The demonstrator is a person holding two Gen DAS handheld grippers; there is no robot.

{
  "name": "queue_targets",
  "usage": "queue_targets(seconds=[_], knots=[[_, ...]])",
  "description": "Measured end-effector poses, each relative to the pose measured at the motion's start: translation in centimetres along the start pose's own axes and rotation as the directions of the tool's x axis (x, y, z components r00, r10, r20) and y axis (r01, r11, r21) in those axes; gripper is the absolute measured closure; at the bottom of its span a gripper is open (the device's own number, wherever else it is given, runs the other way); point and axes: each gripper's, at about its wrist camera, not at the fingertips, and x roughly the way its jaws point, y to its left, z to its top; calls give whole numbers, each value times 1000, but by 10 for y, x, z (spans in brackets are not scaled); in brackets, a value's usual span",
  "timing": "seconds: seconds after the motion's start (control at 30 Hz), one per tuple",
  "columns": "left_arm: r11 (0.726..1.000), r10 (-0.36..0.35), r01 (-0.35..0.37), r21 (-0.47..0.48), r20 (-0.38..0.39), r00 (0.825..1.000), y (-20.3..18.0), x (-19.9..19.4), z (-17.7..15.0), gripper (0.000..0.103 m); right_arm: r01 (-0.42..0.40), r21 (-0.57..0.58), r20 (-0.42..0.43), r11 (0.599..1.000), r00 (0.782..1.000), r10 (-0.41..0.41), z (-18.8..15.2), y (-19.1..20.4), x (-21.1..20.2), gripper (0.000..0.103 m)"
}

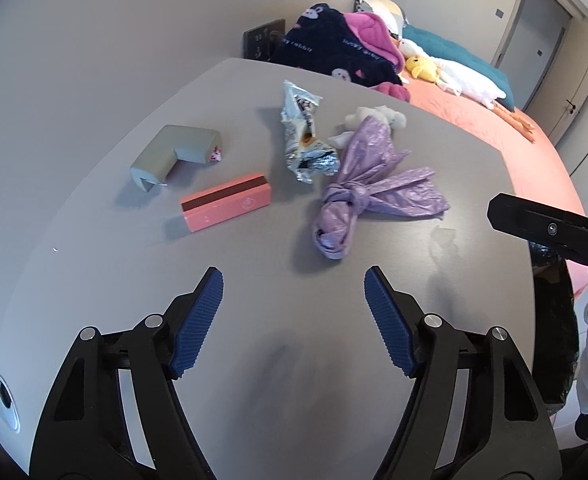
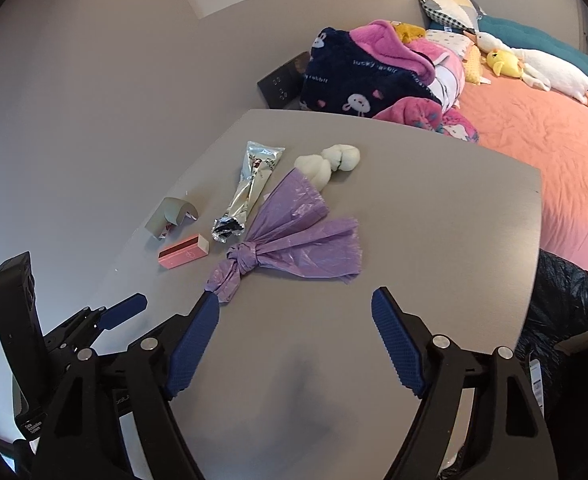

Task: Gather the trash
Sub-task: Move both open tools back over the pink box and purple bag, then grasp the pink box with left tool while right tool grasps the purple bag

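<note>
Trash lies on a grey table: a knotted purple plastic bag, a crumpled foil wrapper, a pink box, a grey corner guard and a white tissue wad. My left gripper hangs open just short of the purple bag, with nothing between its blue pads. In the right wrist view, my right gripper is open too. Its left fingertip sits near the tail of the purple bag. Beyond lie the foil wrapper, pink box, corner guard and tissue wad.
A bed with an orange sheet, a navy and pink blanket and plush toys lies past the table's far right edge. A black bag hangs at the table's right side. A wall socket panel sits behind the table.
</note>
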Motion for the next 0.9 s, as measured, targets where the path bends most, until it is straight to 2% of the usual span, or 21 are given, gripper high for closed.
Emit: queue_targets(seconds=[0.23,0.5,0.7,0.9], knots=[[999,31,-30,30,-32,999,17,18,11,41,4,-10,-33,1000,999,-5,9,13,28,24],[994,65,-61,87,-41,997,32,35,29,41,25,15,-79,1000,997,-24,20,16,61,25],[989,65,-56,134,-67,996,38,53,38,41,67,26,-110,997,992,-63,29,20,87,25],[984,46,-29,176,-92,995,40,63,46,41,117,-14,-133,993,984,-118,35,28,105,25]])
